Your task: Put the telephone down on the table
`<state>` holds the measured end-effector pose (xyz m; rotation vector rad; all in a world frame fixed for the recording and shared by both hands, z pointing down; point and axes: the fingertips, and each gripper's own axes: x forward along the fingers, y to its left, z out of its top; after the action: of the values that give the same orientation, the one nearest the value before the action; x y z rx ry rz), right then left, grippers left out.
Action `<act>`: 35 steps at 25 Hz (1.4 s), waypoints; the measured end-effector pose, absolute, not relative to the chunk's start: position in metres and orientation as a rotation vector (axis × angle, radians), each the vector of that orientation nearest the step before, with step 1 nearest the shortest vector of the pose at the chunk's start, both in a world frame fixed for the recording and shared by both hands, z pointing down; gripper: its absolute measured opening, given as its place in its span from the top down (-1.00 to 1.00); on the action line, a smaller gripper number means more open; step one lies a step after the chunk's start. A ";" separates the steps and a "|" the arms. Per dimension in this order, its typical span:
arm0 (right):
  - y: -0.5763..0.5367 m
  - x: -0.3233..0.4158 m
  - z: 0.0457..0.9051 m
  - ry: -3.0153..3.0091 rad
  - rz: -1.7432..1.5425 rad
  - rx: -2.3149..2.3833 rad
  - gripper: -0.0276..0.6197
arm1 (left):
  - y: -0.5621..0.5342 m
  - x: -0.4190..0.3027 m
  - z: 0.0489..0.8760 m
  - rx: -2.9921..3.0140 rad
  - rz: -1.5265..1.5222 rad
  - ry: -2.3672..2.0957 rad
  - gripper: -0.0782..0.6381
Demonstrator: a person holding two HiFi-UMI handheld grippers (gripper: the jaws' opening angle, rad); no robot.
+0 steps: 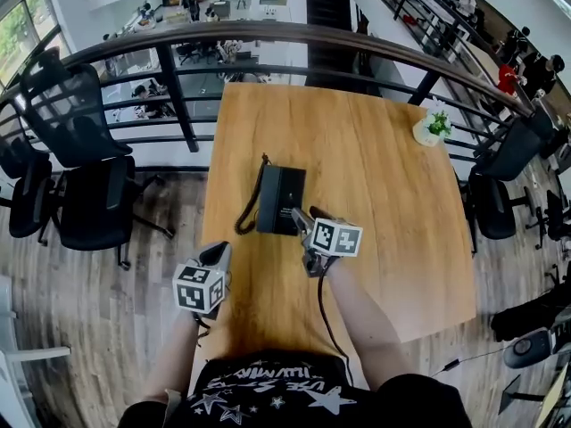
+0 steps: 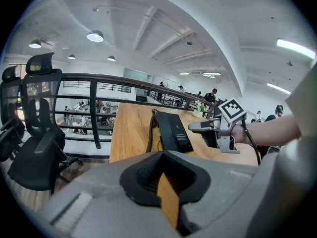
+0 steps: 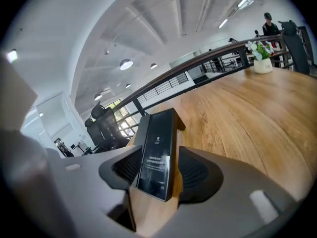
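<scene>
The black telephone point(image 1: 281, 199) lies flat on the wooden table point(image 1: 384, 194), its coiled cord point(image 1: 247, 205) curling off its left side. My right gripper point(image 1: 301, 219) is open at the phone's near right corner. In the right gripper view the telephone point(image 3: 157, 152) shows between the spread jaws, with bare wood on its right side. My left gripper point(image 1: 223, 253) hangs off the table's left edge, shut on nothing. From the left gripper view the telephone point(image 2: 173, 132) sits ahead, with the right gripper point(image 2: 197, 127) just beyond it.
A small potted plant point(image 1: 433, 127) stands at the table's far right corner. A dark railing point(image 1: 268, 34) curves behind the table. Black office chairs point(image 1: 80, 181) stand to the left, another point(image 1: 495, 194) to the right. A thin cable point(image 1: 326, 319) trails from the right gripper.
</scene>
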<state>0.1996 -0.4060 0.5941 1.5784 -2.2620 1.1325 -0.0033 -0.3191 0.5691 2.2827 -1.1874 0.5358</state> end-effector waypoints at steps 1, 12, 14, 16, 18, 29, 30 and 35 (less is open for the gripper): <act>-0.398 0.198 0.589 -2.265 1.097 1.592 0.23 | -0.313 -0.005 0.567 2.294 0.530 -1.178 0.78; -0.317 0.167 0.552 -2.261 0.837 1.688 0.33 | -0.249 -0.033 0.559 2.353 0.522 -1.062 0.78; -0.300 0.164 0.554 -2.247 0.832 1.730 0.35 | -0.240 -0.037 0.562 2.365 0.523 -1.028 0.78; -0.283 0.162 0.556 -2.233 0.825 1.778 0.38 | -0.234 -0.040 0.565 2.382 0.522 -0.996 0.78; -0.268 0.160 0.559 -2.216 0.826 1.820 0.42 | -0.228 -0.043 0.567 2.398 0.525 -0.968 0.78; -0.222 0.168 0.542 -2.211 0.825 1.869 0.91 | -0.205 -0.041 0.559 2.425 0.502 -0.968 0.78; -0.220 0.169 0.538 -2.227 0.819 1.849 0.91 | -0.204 -0.038 0.555 2.428 0.499 -0.978 0.78; -0.188 0.176 0.527 -2.288 0.798 1.766 0.91 | -0.172 -0.017 0.543 2.414 0.479 -1.012 0.78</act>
<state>0.1762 -0.1875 0.5269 1.7658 -2.2880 0.7978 -0.0170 -0.1719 0.5429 2.4144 -1.0115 0.4792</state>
